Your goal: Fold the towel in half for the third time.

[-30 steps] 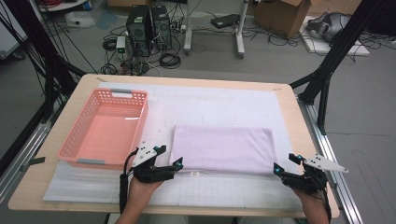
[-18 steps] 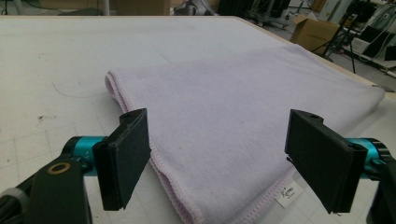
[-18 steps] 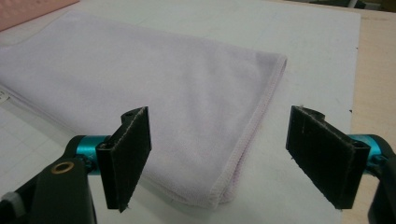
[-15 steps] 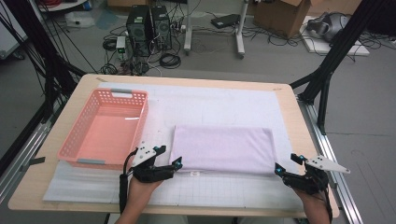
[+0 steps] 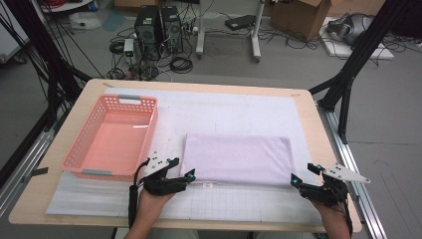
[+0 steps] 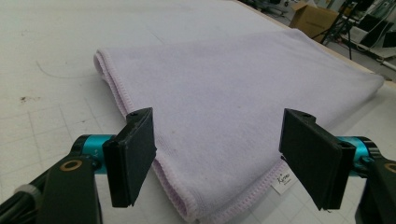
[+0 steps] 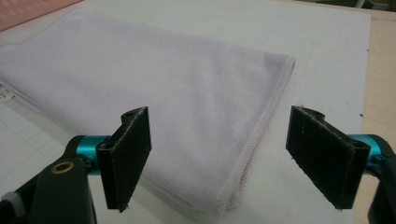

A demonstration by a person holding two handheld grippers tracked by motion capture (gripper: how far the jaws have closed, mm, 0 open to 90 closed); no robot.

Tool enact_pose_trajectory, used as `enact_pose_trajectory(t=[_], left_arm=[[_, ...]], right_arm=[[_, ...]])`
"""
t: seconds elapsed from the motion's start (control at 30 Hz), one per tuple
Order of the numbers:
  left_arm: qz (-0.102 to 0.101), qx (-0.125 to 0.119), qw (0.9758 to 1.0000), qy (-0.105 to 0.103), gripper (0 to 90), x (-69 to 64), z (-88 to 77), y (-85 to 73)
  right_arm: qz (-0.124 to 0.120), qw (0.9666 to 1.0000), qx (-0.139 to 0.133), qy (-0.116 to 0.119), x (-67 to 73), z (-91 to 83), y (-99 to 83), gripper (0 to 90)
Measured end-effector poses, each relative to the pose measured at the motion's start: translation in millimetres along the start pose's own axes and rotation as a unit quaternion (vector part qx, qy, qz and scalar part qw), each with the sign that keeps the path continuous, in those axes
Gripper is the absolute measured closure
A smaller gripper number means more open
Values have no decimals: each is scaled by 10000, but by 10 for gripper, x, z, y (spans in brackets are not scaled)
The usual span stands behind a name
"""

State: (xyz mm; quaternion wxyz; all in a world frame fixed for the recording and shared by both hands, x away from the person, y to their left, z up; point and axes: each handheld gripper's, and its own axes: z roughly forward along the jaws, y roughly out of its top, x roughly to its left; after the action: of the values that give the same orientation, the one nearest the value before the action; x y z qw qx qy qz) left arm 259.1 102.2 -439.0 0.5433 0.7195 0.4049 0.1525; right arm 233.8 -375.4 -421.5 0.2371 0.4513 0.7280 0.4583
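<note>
Both grippers were at the near edge of one folded lilac towel (image 5: 238, 158). One left gripper (image 5: 175, 175) stood at the towel's near left corner and one right gripper (image 5: 303, 180) at its near right corner. Left jaws were wide, though they had just been closing a little; in the left gripper view the towel corner (image 6: 224, 154) lay between the pads (image 6: 133, 154) and did not touch them. Right jaws were also wide, with the other corner (image 7: 224, 186) between them, not pressed. One pink basket (image 5: 113, 137) stood just to the left of the towel, apart from it. One white mat (image 5: 234, 107) lay under the towel. The towel lay flat, and its long axis ran from left to right, parallel to the near table edge (image 5: 199, 225).
</note>
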Motion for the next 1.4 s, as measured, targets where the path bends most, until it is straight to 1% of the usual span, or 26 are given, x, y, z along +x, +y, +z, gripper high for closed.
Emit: enact_pose_trajectory(t=[0.03,0.13,0.23,0.3,0.4,0.43,0.5,0.57,0.6,0.63,0.77,0.8,0.83,0.9,0.93,0.97,1.03,1.1,1.13,1.2,1.3,1.37,1.4], left_arm=[[10,25,10000,-11,271,5,5,0],[-81,113,9999,-65,280,24,27,-10],[-103,200,9997,-39,285,35,49,-16],[-111,256,9996,-15,288,47,68,-19],[-172,251,9995,16,299,59,85,-27],[-165,253,9995,16,307,66,84,-26],[-186,283,9994,70,318,80,78,-29],[-259,320,9991,112,332,104,71,-30],[-278,315,9990,148,333,110,72,-32],[-257,324,9990,184,340,117,72,-33],[-284,461,9982,266,340,119,92,-33],[-298,493,9979,296,340,120,99,-34],[-318,569,9975,280,339,122,103,-36],[-292,708,9965,346,345,125,114,-45],[-310,792,9956,386,361,126,120,-50],[-321,862,9951,372,383,128,130,-57],[-332,1024,9936,350,452,123,146,-62],[-269,1109,9929,337,495,118,162,-60],[-264,1119,9927,367,510,114,167,-59],[-294,1109,9925,421,544,110,171,-61],[-341,1116,9921,467,609,125,171,-59],[-359,1116,9919,485,640,127,171,-60],[-366,1115,9919,479,647,127,172,-60]], right_arm=[[0,10000,-1,7,1,2,1,212],[-21,10000,-10,14,4,13,6,212],[-2,10000,6,53,20,29,12,212],[-50,10000,3,69,35,50,22,212],[-52,9999,12,128,73,82,44,212],[-61,9999,9,141,84,96,54,212],[-38,9998,-1,207,107,132,83,212],[-54,9996,-25,269,130,179,119,211],[-30,9994,-25,339,149,208,135,211],[-67,9991,3,411,164,244,150,212],[-175,9981,87,590,252,415,240,212],[-205,9979,69,613,273,455,276,212],[-206,9977,46,650,296,497,317,212],[-257,9971,10,715,346,586,407,212],[-296,9967,-1,756,374,640,455,212],[-316,9963,31,798,410,694,499,212],[-449,9953,106,849,472,819,596,212],[-577,9940,203,909,536,944,695,212],[-598,9933,264,952,571,1004,744,212],[-729,9916,332,1020,637,1130,844,211],[-854,9881,486,1185,750,1323,985,203],[-965,9857,588,1252,817,1461,1063,198],[-960,9841,674,1334,849,1524,1094,198]])
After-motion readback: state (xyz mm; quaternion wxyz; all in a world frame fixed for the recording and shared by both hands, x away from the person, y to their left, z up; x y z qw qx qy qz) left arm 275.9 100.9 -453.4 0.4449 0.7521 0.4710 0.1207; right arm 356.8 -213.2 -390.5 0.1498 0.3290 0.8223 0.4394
